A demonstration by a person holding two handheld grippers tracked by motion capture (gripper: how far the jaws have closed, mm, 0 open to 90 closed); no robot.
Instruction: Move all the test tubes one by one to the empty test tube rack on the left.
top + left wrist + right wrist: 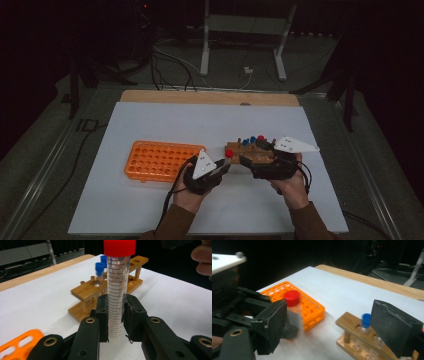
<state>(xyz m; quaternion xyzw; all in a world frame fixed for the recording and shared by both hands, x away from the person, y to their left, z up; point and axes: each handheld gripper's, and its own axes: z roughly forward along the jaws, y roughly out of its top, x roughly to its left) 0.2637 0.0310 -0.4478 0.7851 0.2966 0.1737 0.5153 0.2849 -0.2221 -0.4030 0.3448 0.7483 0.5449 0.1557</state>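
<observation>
Lying on the white table (pixel 150 200) was an orange tray (pixel 157 160), beside a wooden rack (pixel 100 288). The left gripper (pixel 117 315) squeezed a red-capped tube (pixel 117 290) upright above the table (near the rack). The right gripper (pixel 337 327) had its jaws wide apart, holding nothing.

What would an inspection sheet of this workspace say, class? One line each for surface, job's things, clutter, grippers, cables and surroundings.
Surface: white sheet on a wooden table.
Job's things: red-capped tube, upright; wooden rack holding blue-capped tubes; orange rack, holes empty.
Clutter: nothing seen.
Grippers: left gripper shut on the red-capped tube; right gripper open, nothing between its jaws.
Cables: one trails from each gripper; more on the floor beyond the table.
Surroundings: dark room, white stand legs behind.
</observation>
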